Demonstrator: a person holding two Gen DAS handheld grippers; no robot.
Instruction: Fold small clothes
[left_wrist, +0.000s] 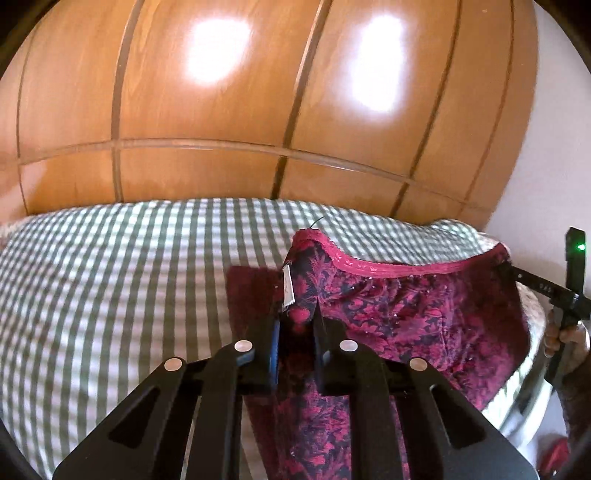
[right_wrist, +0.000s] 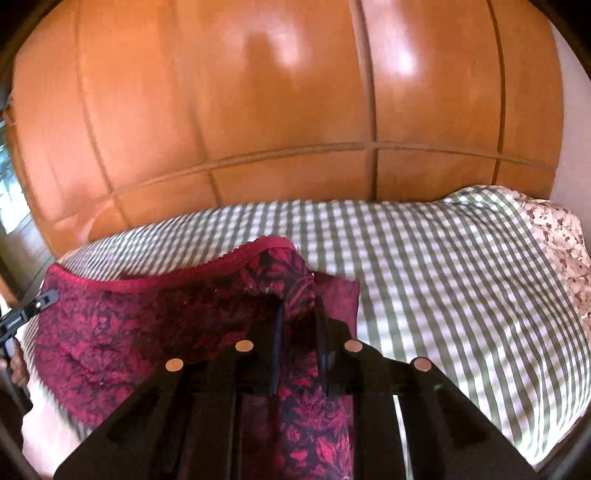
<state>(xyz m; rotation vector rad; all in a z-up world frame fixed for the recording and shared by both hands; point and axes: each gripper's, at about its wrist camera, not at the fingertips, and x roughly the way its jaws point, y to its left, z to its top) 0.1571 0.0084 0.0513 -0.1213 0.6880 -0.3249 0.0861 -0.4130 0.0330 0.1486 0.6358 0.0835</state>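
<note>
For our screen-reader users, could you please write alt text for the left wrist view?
The left gripper is shut on one end of a red and dark floral garment, held stretched above a green checked bedcover. The right gripper holds the garment's other end at the right edge, and a wooden wardrobe stands behind.

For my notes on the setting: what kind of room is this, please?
Most likely a bedroom: a bed with a green checked cover, a tall wooden wardrobe behind it, and a floral pillow.

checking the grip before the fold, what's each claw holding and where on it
Both hold the same red patterned garment: the left claw pinches its left side near the white tag, the right claw its right side, below the waistband.
</note>
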